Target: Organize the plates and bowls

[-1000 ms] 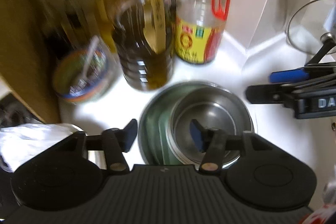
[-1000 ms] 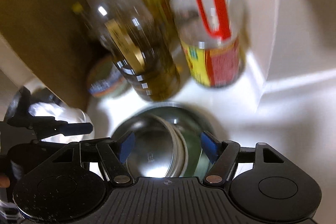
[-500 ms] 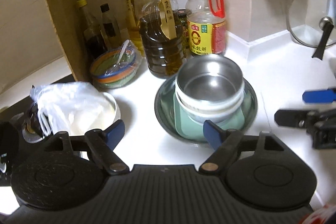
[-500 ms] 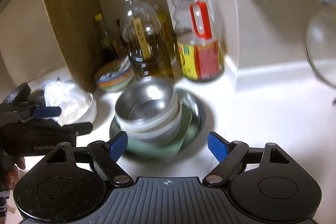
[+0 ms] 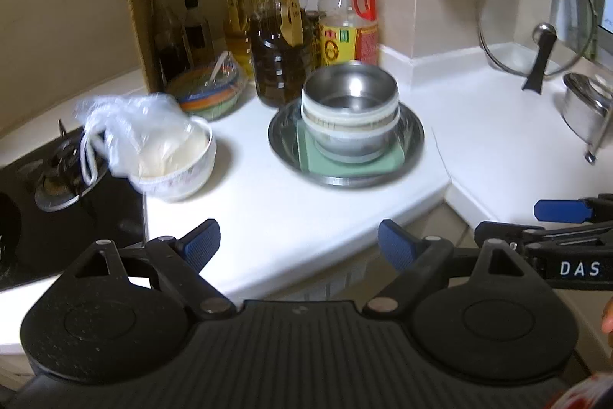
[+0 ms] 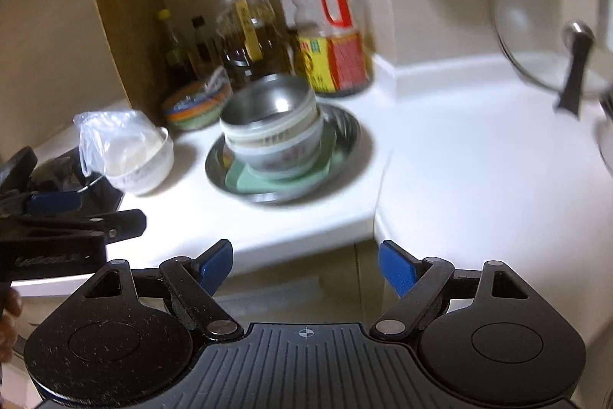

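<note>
A stack stands on the white counter: a round steel plate (image 5: pixel 412 137) (image 6: pixel 346 129) at the bottom, a square green plate (image 5: pixel 345 165) (image 6: pixel 276 184) on it, then nested bowls topped by a steel bowl (image 5: pixel 350 91) (image 6: pixel 268 100). My left gripper (image 5: pixel 299 244) is open and empty, well back from the stack at the counter's front edge. My right gripper (image 6: pixel 304 263) is open and empty, also back from the counter. The right gripper also shows in the left wrist view (image 5: pixel 559 221), and the left one in the right wrist view (image 6: pixel 76 213).
A white bowl holding a plastic bag (image 5: pixel 172 156) (image 6: pixel 130 152) sits left of the stack, beside a gas hob (image 5: pixel 57 179). A colourful bowl (image 5: pixel 208 94) and oil bottles (image 5: pixel 283 37) stand behind. A glass lid (image 5: pixel 536 25) and steel pot (image 5: pixel 586 106) are at the right.
Both grippers have pulled back and away from the stack, from right above the bowls to beyond the counter's front edge. Their jaws have opened wider. The stack has stayed in place.
</note>
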The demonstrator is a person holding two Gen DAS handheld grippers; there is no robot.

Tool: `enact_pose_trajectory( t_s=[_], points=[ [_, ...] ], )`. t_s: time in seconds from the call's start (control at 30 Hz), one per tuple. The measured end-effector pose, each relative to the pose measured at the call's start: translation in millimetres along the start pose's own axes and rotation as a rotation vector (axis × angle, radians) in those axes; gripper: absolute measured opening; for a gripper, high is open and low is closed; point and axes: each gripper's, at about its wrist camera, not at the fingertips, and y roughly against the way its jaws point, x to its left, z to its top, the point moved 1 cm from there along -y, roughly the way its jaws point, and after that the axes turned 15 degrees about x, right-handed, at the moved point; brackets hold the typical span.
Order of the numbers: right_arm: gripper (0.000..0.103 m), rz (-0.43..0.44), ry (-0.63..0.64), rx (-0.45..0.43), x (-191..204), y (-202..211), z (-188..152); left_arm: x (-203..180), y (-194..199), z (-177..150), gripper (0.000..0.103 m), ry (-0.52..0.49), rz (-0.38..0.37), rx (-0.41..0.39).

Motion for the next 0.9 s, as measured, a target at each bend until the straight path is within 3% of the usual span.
enact_pose_trajectory(
  t_s=[0.17,0.37,0.9],
  points=[
    [0.083,-0.02,-0.041,0.041,14.1,14.5,-29.1,-0.4,13.5,-28.5,0.088,-0.001,0.002,0.034],
    [0.083,-0.026,-0.062,0.081,22.1,31.7,-46.8,-6.5,26.5,-51.8,0.088,0.027,-0.062,0.089],
    [0.083,-0.035,-0.032,0.102,0.7,55.3,-63.2,-42.6,36.2,-67.4,0.087,0.045,-0.046,0.13]
  ],
)
